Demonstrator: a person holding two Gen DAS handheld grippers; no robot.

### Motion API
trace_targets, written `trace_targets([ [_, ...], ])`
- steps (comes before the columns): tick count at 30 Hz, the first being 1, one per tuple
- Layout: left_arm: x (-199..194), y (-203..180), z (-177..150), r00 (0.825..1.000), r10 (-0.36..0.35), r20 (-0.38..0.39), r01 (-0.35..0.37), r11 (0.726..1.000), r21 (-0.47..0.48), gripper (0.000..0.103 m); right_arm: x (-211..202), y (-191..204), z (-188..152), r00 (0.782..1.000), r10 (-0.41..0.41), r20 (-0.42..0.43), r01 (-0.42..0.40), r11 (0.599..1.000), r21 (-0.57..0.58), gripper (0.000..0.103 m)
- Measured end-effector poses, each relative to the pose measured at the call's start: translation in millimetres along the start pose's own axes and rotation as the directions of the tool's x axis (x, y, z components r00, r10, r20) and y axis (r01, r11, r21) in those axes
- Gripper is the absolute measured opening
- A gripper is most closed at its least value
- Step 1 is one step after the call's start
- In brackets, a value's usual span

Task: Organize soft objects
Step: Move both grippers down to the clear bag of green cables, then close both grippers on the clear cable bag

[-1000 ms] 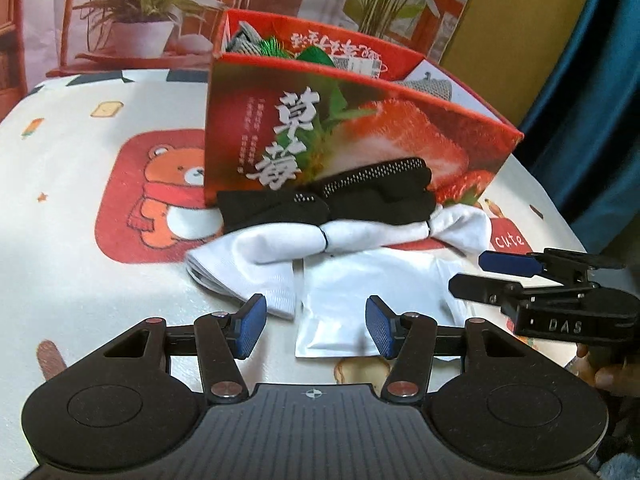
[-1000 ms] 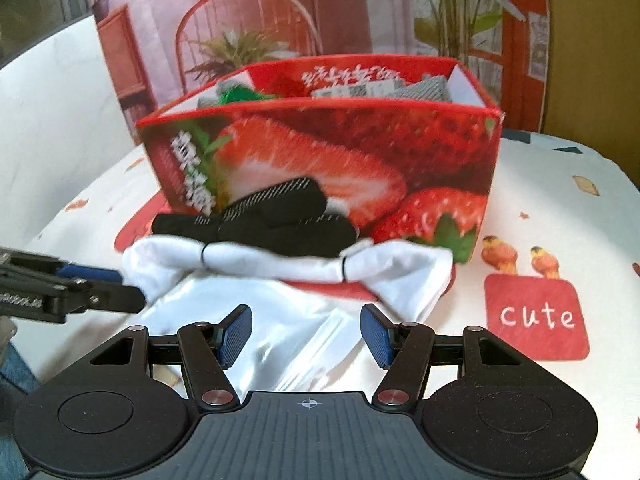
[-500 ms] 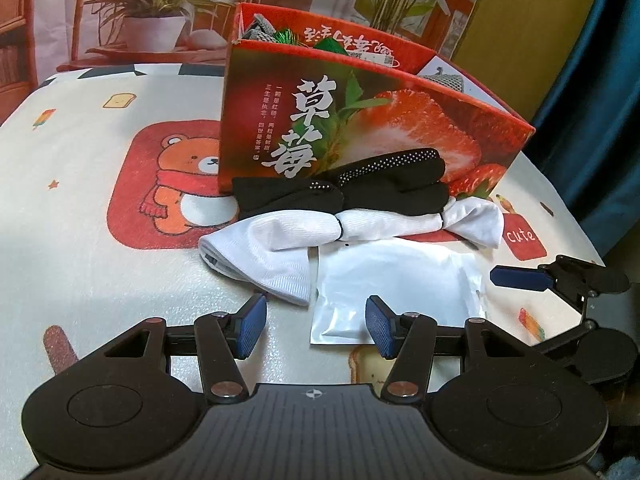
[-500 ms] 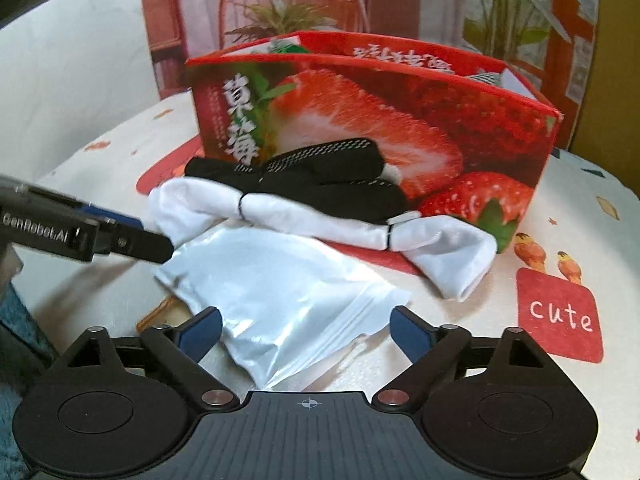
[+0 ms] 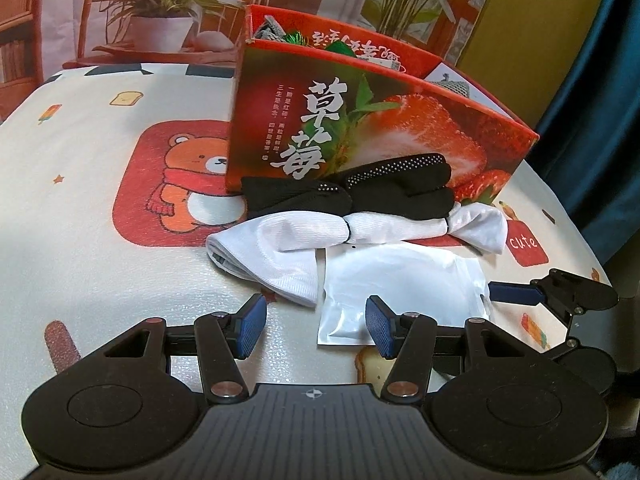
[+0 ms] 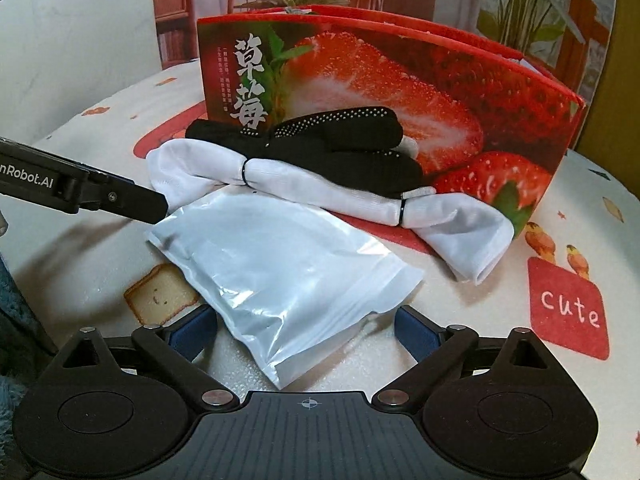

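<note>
On the cartoon-print table (image 5: 80, 208) we find a red strawberry box (image 6: 400, 92) standing at the far side. Against its near face lies a black sock bundle (image 5: 360, 196), and just nearer, touching it, a white sock bundle (image 5: 320, 240) tied with thin black bands. Nearest of all we see a white plastic pouch (image 6: 288, 272) lying flat, its far edge touching the white bundle. Our right gripper (image 6: 306, 328) stands wide apart, its blue pads either side of the pouch's near corner without pressing it. Our left gripper (image 5: 314, 330) sits about half open, gripping nothing, with the pouch's near left corner just beyond its right pad (image 5: 380, 330).
</note>
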State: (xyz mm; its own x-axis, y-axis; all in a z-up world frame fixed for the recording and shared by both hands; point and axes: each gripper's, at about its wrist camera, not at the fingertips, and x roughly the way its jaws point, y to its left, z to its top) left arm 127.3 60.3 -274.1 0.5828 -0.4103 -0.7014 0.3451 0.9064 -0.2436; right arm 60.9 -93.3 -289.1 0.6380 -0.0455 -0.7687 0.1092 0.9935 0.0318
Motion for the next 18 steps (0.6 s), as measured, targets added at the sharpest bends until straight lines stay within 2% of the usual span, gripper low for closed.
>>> trace_targets([
  [2,-0.1,0.4,0.3,1.000,-0.002,0.003,0.002,1.000,0.000,0.058,-0.3,-2.5,1.5,1.000,0.006,0.008,-0.006,1.000,0.005,0.088],
  [4,-0.9,0.6,0.9,1.000,-0.003,0.009,0.003,1.000,-0.003,0.058,-0.8,-6.3,4.4,1.000,0.005,0.017,-0.006,1.000,0.018,0.079],
  [6,-2.3,0.5,1.4,1.000,-0.002,0.018,0.002,1.000,-0.004,0.058,-2.4,-11.0,8.8,1.000,0.005,0.029,-0.005,1.000,0.027,0.074],
  [18,-6.6,-9.2,19.4,0.997,-0.028,0.079,0.020,0.996,0.093,0.058,-18.6,-38.9,45.1,0.986,0.052,0.160,-0.071,0.991,0.117,0.072],
])
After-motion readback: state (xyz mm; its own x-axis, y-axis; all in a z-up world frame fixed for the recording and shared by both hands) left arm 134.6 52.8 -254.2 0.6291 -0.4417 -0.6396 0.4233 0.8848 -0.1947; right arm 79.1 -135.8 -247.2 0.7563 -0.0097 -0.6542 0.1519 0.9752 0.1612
